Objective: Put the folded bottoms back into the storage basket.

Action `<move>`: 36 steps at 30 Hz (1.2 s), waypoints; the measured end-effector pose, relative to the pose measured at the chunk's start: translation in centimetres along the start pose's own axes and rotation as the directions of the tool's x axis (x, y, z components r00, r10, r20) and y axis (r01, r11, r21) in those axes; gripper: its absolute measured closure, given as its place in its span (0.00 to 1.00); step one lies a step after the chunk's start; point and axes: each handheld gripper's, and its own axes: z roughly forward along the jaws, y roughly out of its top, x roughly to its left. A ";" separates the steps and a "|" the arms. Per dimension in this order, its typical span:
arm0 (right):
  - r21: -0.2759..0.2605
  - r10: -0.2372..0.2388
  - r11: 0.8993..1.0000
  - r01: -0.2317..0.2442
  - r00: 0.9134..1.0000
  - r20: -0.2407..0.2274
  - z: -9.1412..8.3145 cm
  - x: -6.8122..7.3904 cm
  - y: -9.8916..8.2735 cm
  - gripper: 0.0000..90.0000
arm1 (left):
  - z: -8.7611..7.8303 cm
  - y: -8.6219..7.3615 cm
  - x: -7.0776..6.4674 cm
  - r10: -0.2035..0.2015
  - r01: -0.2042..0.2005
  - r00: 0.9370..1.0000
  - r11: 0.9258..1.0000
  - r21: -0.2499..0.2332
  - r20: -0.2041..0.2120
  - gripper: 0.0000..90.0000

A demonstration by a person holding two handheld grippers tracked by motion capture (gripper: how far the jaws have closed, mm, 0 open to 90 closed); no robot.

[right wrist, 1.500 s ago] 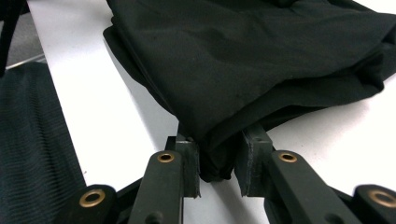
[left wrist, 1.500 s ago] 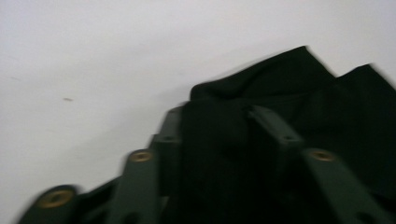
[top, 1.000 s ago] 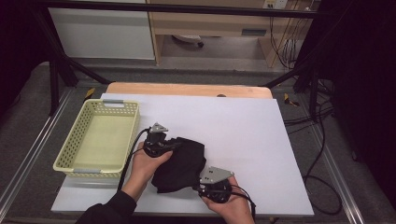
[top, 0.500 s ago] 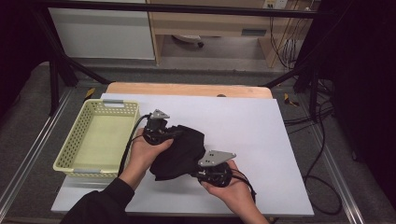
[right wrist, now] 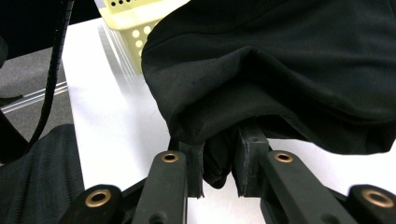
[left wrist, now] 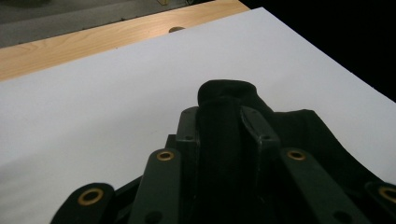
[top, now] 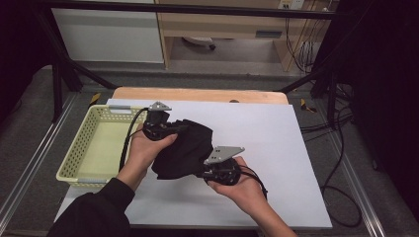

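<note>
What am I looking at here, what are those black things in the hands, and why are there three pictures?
A person stands at a table and holds a hand-operated clamp with two jaws in each hand. The high view looks down from above: the left gripper and the right gripper each pinch a black cloth, holding it between them over the white table. A yellow basket sits to the left. The other two pictures come from small cameras riding on each clamp, looking along its jaws: each shows the cloth squeezed between them.
</note>
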 end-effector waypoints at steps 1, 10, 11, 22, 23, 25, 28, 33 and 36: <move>0.002 -0.002 1.000 0.002 1.000 -0.003 0.0 0.0 0.3 0.85 | -0.1 0.1 0.0 0.000 0.000 1.000 1.000 -0.001 -0.001 0.79; 0.025 -0.007 1.000 0.008 1.000 -0.021 0.7 -0.7 2.5 0.85 | -1.1 1.1 0.6 0.017 -0.017 0.999 1.000 -0.003 -0.030 0.79; 0.023 -0.010 1.000 0.011 1.000 -0.025 0.7 -0.7 2.7 0.84 | -1.3 1.2 0.7 0.019 -0.019 0.999 1.000 -0.005 -0.034 0.79; 0.015 -0.033 0.999 0.034 0.998 -0.056 1.7 -1.1 5.3 0.84 | -3.6 1.7 2.5 -0.011 0.008 0.998 0.999 -0.040 -0.068 0.79; 0.014 -0.037 0.999 0.038 0.998 -0.059 1.8 -1.1 5.5 0.84 | -3.8 1.8 2.7 -0.015 0.012 0.998 0.999 -0.044 -0.068 0.79; 0.011 -0.047 0.999 0.048 0.997 -0.063 2.0 -1.1 6.0 0.84 | -4.3 1.9 3.1 -0.024 0.020 0.998 0.999 -0.050 -0.065 0.79; 0.007 -0.052 0.999 0.053 0.996 -0.069 2.3 -1.1 6.7 0.84 | -4.9 2.2 3.7 -0.028 0.024 0.997 0.998 -0.055 -0.069 0.79; -0.001 -0.066 0.998 0.066 0.995 -0.077 2.9 -1.1 8.0 0.84 | -6.0 2.6 4.4 -0.031 0.025 0.996 0.997 -0.069 -0.085 0.79; -0.005 -0.070 0.998 0.070 0.994 -0.080 3.2 -1.2 8.7 0.84 | -6.6 2.7 5.0 -0.037 0.030 0.995 0.997 -0.074 -0.095 0.79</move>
